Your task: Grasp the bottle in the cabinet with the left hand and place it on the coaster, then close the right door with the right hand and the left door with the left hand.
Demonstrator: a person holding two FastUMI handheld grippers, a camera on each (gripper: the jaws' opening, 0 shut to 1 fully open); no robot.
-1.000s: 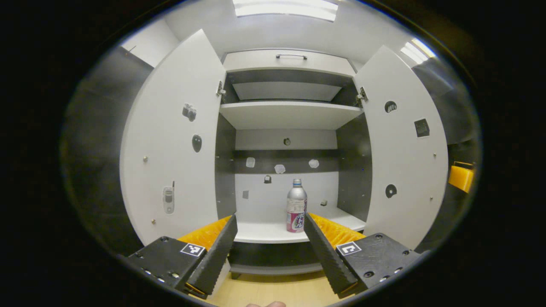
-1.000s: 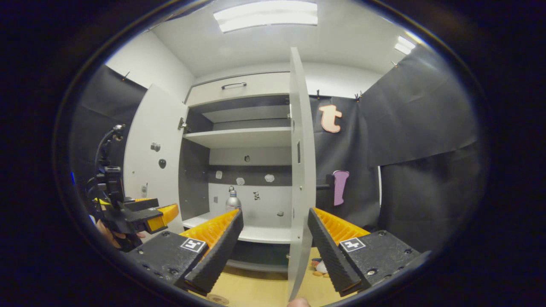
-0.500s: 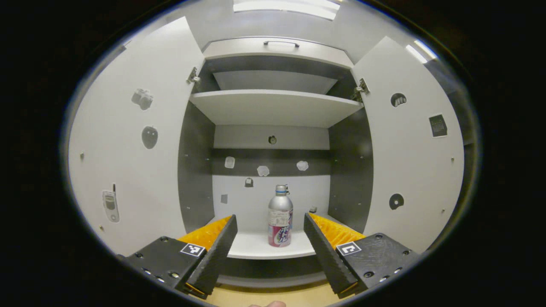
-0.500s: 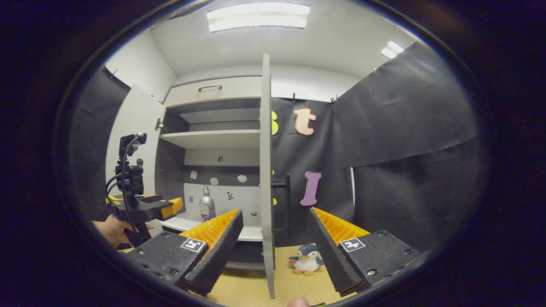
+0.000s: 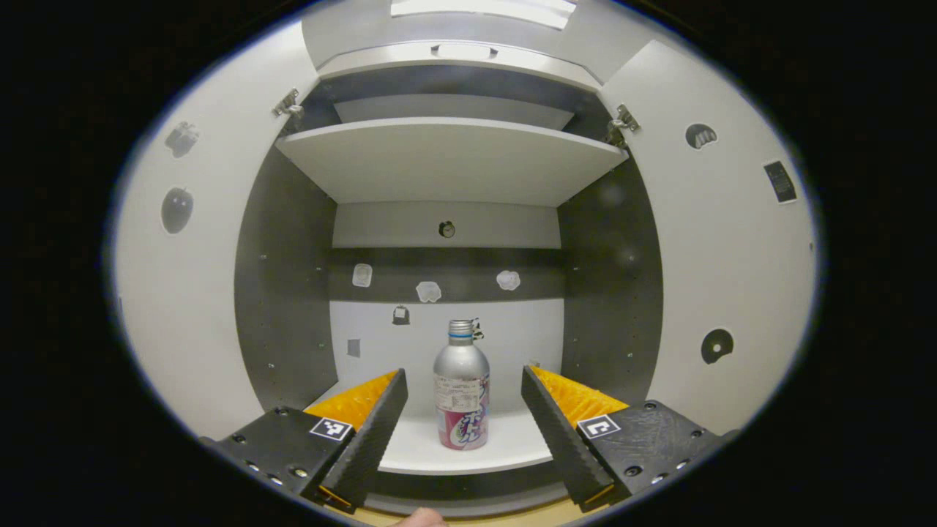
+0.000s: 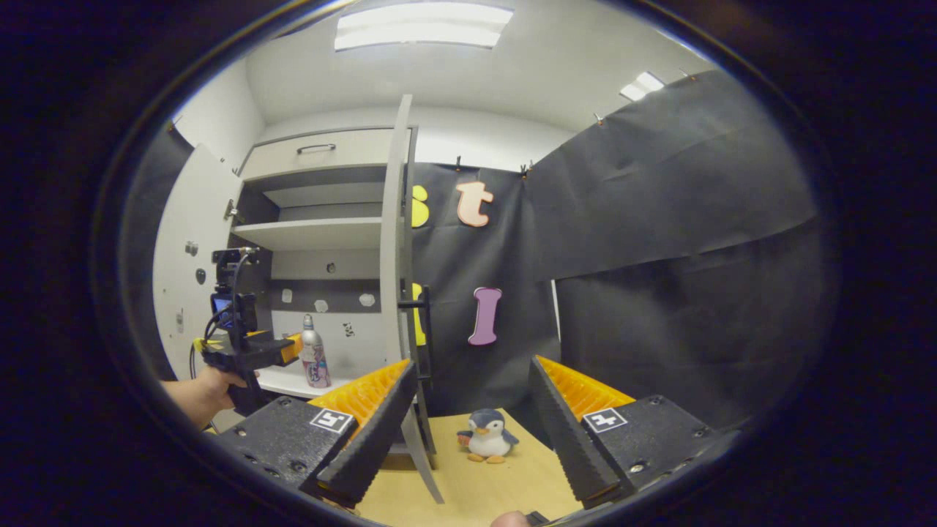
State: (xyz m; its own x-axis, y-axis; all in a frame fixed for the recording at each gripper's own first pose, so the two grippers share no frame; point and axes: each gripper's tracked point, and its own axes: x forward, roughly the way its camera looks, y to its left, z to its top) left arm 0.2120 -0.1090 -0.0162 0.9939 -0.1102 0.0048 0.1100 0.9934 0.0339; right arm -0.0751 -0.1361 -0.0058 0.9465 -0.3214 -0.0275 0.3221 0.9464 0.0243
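Closer now, my left hand-held gripper (image 5: 461, 410) frames the silver aluminium bottle with a pink label (image 5: 461, 395), upright on the cabinet's lower white shelf (image 5: 505, 446), fingers spread, not touching. It looks light, rigid and slick, so I'd clamp the labelled body, not the neck.

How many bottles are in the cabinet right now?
1. A single bottle stands upright on the lower shelf, in line with the open left claw. None visible elsewhere.

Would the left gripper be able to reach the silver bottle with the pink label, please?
Probably yes: the left gripper is open, both doors stand open, and the bottle stands alone between its fingers' line.
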